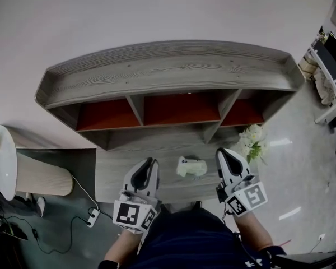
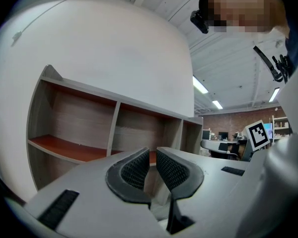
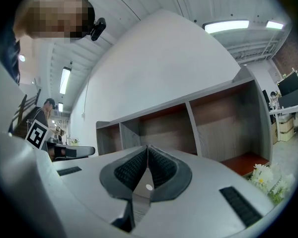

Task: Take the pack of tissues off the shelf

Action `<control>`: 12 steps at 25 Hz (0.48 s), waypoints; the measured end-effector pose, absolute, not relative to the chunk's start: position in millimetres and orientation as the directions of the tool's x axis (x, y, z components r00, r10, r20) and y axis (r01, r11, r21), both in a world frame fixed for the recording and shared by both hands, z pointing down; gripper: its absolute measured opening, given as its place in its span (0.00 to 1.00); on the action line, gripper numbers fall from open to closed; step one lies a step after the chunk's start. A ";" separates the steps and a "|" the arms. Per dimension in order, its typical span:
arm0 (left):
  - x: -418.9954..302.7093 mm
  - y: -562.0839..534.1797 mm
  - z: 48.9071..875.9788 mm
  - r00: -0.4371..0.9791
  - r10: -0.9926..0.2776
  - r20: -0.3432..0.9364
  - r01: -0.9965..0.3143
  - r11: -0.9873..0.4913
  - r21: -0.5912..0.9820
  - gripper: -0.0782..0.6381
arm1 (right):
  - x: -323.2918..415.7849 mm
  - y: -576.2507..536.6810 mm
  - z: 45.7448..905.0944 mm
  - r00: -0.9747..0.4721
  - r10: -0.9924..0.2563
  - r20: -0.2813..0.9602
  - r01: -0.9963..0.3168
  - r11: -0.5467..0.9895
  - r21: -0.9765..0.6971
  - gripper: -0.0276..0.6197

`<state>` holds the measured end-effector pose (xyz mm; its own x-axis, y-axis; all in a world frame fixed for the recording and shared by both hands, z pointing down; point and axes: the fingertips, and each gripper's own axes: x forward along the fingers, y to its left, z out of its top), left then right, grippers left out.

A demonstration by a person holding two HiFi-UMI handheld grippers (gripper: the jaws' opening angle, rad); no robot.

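Observation:
The pack of tissues (image 1: pixel 191 166), pale green and white, lies on the grey lower board of the shelf unit (image 1: pixel 168 74), in front of the red middle compartment. My left gripper (image 1: pixel 152 162) is level just left of the pack, its pads (image 2: pixel 134 171) a narrow slit apart with nothing between them. To the right of the pack my right gripper (image 1: pixel 220 152) is shut and empty, its pads (image 3: pixel 161 166) meeting at the tip. Neither gripper touches the pack. Both gripper views face the open compartments, and neither shows the pack.
White flowers (image 1: pixel 252 142) stand at the shelf's right end, close to the right gripper, and also show as flowers (image 3: pixel 268 180) low right in the right gripper view. A round white table (image 1: pixel 3 161) and a power strip (image 1: pixel 92 217) with cables are at the left. Desks (image 1: pixel 330 66) stand far right.

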<state>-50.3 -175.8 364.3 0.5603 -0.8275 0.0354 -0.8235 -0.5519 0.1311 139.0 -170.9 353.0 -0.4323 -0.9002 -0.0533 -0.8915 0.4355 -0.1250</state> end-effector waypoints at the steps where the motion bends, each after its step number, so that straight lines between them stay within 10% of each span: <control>1: -49.2 -176.2 364.4 0.563 -0.826 0.036 -0.822 -0.554 0.134 0.18 | 139.4 -170.8 352.6 -0.433 -0.900 -0.056 -0.890 0.437 -0.128 0.07; 12: -35.6 -174.7 361.4 0.582 -0.812 0.041 -0.809 -0.575 0.120 0.18 | 149.0 -166.3 347.3 -0.436 -0.897 -0.071 -0.887 0.442 -0.136 0.07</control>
<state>-35.6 -174.7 361.4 0.5825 -0.8118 0.0413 -0.8095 -0.5747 0.1203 149.0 -166.3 347.3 -0.4364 -0.8969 -0.0711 -0.8865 0.4422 -0.1362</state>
